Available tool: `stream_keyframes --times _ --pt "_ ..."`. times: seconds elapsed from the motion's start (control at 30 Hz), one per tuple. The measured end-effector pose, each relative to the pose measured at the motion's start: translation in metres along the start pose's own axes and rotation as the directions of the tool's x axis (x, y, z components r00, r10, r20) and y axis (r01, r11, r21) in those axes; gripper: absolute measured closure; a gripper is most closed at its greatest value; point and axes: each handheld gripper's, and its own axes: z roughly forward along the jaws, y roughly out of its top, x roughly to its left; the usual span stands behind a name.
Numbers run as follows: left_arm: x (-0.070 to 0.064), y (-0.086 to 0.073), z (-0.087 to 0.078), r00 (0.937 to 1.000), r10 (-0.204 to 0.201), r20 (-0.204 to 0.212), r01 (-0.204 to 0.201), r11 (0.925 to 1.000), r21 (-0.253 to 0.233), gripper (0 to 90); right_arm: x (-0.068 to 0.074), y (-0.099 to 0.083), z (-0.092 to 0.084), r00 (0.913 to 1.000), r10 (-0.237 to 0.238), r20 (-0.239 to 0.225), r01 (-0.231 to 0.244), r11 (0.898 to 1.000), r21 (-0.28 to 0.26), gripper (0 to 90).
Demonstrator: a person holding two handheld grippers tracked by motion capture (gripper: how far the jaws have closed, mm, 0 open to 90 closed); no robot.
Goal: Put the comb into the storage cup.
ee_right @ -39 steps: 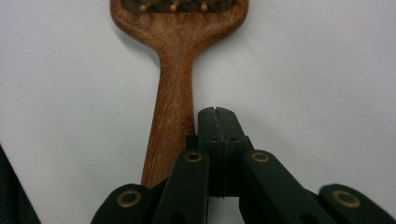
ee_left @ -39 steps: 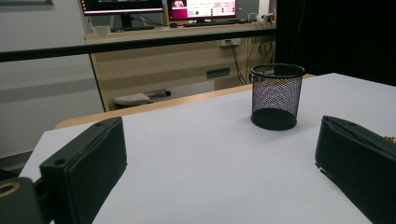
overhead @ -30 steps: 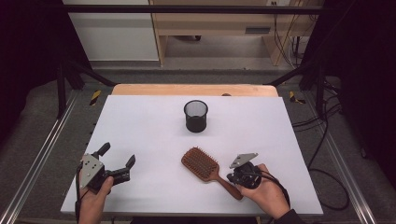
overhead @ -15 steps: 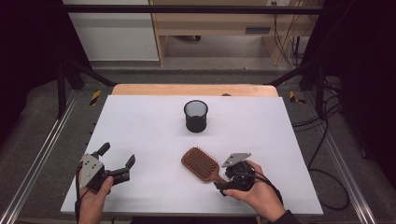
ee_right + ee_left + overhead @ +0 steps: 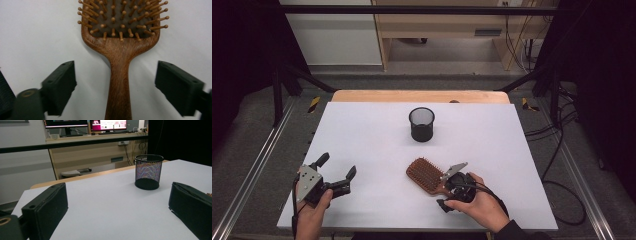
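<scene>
Straddling the hairbrush (image 5: 119, 72) handle, the right gripper (image 5: 117, 87) spreads its fingers wide; the left gripper (image 5: 334, 172) is also wide.

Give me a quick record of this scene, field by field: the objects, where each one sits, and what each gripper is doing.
surface: white table
hairbrush: wooden paddle brush, bristles up, lying flat
pen cup: black mesh, upright, beyond the hairbrush
right hand-held gripper: open, jaws either side of the hairbrush handle, not touching
left hand-held gripper: open, holding nothing

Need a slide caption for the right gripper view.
Right gripper, jaws open, straddling the handle of a wooden hairbrush lying bristles-up.
</scene>
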Motion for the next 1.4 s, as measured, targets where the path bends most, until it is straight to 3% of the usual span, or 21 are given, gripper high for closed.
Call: stream_keyframes --times 0.17,0.37,0.6,1.03,1.23,1.4 --pt "0.000 0.000 0.000 1.0000 -0.001 0.000 0.001 1.0000 -0.001 2.2 -0.003 0.002 0.003 1.0000 0.007 0.004 -0.007 1.000 0.023 40.6" --pt "0.000 0.000 0.000 1.0000 0.000 -0.001 0.000 1.0000 -0.001 2.2 -0.001 0.004 0.005 0.9999 -0.015 0.003 0.014 0.999 0.051 55.9" --pt "0.000 0.000 0.000 1.0000 0.000 -0.001 0.000 1.0000 -0.003 2.2 -0.001 0.005 0.007 0.9997 -0.013 0.021 0.012 0.997 0.070 66.2" --pt "-0.001 0.000 0.000 1.0000 0.002 -0.001 -0.002 1.0000 -0.002 2.2 0.001 0.012 0.008 0.9994 -0.012 0.032 0.009 0.994 0.112 73.1" --pt "-0.002 0.001 -0.001 0.9999 -0.016 0.003 0.016 0.9999 -0.002 2.3 -0.007 0.007 0.003 0.9999 -0.009 0.009 0.009 0.999 0.036 73.1" --pt "-0.008 0.006 0.002 0.9963 -0.064 0.058 0.064 0.9979 0.000 2.6 -0.014 0.011 -0.006 0.9999 0.002 0.011 -0.001 0.997 -0.083 73.1"
